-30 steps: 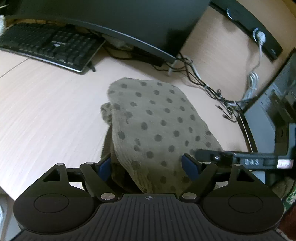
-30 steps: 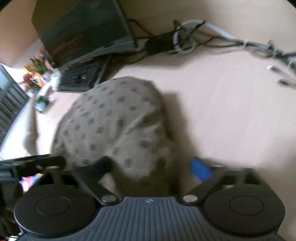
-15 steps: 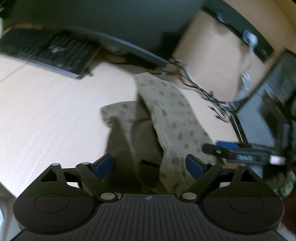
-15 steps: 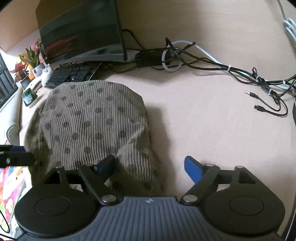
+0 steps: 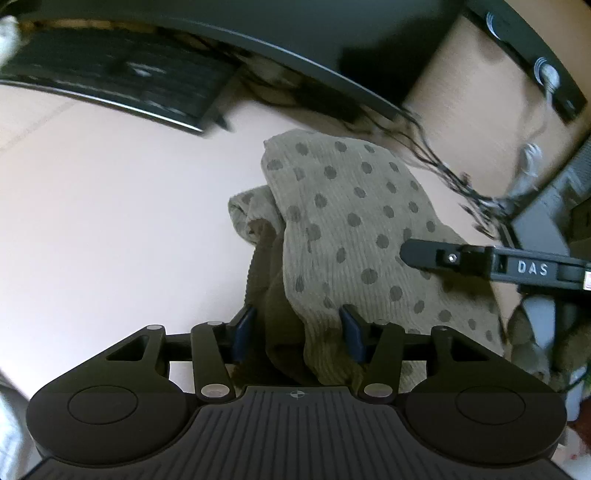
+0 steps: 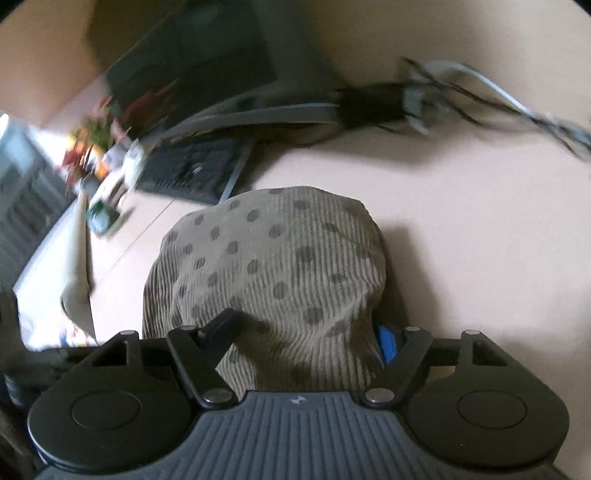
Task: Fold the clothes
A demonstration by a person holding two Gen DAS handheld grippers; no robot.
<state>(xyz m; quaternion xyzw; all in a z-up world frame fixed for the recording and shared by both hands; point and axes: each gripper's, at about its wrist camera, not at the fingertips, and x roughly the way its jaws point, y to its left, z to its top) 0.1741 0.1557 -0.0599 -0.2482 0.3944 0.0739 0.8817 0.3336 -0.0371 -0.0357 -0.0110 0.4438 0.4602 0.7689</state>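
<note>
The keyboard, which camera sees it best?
The left wrist view: the keyboard stretches wide across the top left, though blurred, its far edge under the monitor. The right wrist view shows it smaller, blurred, behind the spotted cloth.

Only thing I can actually read is "DAS" in pale capital letters, printed on the side of the black right gripper (image 5: 480,262) where it pokes in from the right edge of the left wrist view, above the dotted cloth. There's a small white sticker (image 5: 587,282) with a bit of red on it right at the frame edge on that same gripper, but it's cut off and too tiny to make out. The keyboard (image 6: 192,171) keys are just blur in both views, and the little round crosshair mark on each camera mount isn't text.
</note>
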